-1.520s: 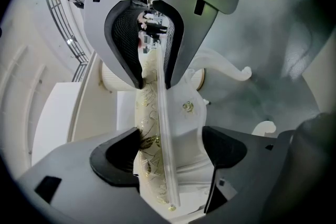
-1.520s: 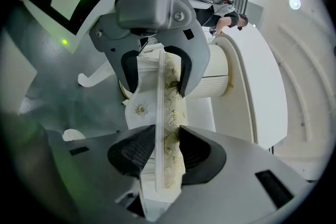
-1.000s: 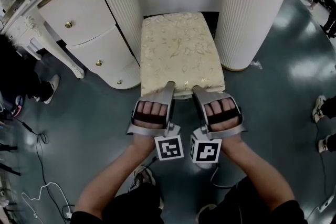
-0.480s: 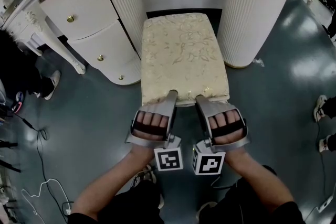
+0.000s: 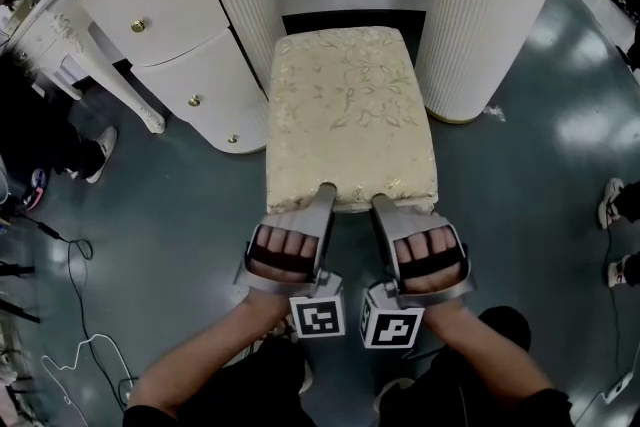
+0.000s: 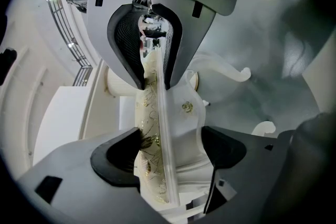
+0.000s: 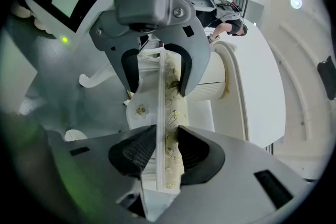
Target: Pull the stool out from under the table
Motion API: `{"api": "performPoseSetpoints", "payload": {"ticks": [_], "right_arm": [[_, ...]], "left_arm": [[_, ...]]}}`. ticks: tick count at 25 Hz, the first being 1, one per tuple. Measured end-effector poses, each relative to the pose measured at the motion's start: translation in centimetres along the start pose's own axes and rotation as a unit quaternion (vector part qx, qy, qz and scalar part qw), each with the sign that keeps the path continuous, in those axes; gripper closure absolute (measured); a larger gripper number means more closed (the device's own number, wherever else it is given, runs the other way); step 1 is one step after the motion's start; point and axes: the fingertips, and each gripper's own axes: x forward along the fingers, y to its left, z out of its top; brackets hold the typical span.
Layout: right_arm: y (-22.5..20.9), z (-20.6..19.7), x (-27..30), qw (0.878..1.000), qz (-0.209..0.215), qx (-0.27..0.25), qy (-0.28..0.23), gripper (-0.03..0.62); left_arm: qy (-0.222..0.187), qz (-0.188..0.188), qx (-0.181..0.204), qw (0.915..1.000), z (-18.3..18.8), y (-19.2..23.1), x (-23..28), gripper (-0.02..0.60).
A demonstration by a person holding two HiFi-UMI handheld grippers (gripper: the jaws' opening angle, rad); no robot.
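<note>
Evidently, the stool [image 5: 345,110] stood on the floor [image 5: 180,215] with its far end between the two fluted pedestals of the table [image 5: 490,5], and most of its seat lay outside them. The left gripper [image 5: 325,190] and right gripper [image 5: 378,202] sat side by side at the seat's near edge, each clamped on cushion and rim.
</note>
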Motion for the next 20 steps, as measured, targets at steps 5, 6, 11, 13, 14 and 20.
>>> {"api": "performPoseSetpoints", "payload": {"ticks": [5, 6, 11, 13, 14, 20], "right_arm": [[-0.8, -0.2, -0.3, 1.0, -0.007, -0.006, 0.005, 0.467], [-0.8, -0.2, -0.4, 1.0, -0.005, -0.007, 0.006, 0.467], [-0.6, -0.2, -0.6, 1.0, 0.004, -0.008, 0.006, 0.467], [-0.6, 0.0, -0.7, 1.0, 0.003, -0.012, 0.005, 0.466], [-0.5, 0.0, -0.7, 1.0, 0.006, -0.01, 0.004, 0.467], [-0.8, 0.2, -0.3, 1.0, 0.012, -0.004, -0.005, 0.465]], "left_arm": [[-0.01, -0.013, -0.003, 0.9999, 0.3, 0.1, -0.5, 0.19], [-0.012, -0.016, -0.003, 0.9998, 0.3, 0.2, -0.6, 0.19], [-0.019, -0.024, 0.001, 0.9995, 0.2, 0.6, -1.1, 0.198], [-0.022, -0.027, 0.005, 0.9994, 0.1, 0.6, -1.2, 0.199], [-0.023, -0.028, 0.007, 0.9993, 0.1, 0.6, -1.3, 0.199], [-0.022, -0.03, 0.013, 0.9992, -0.1, 1.3, -1.0, 0.203]]}}
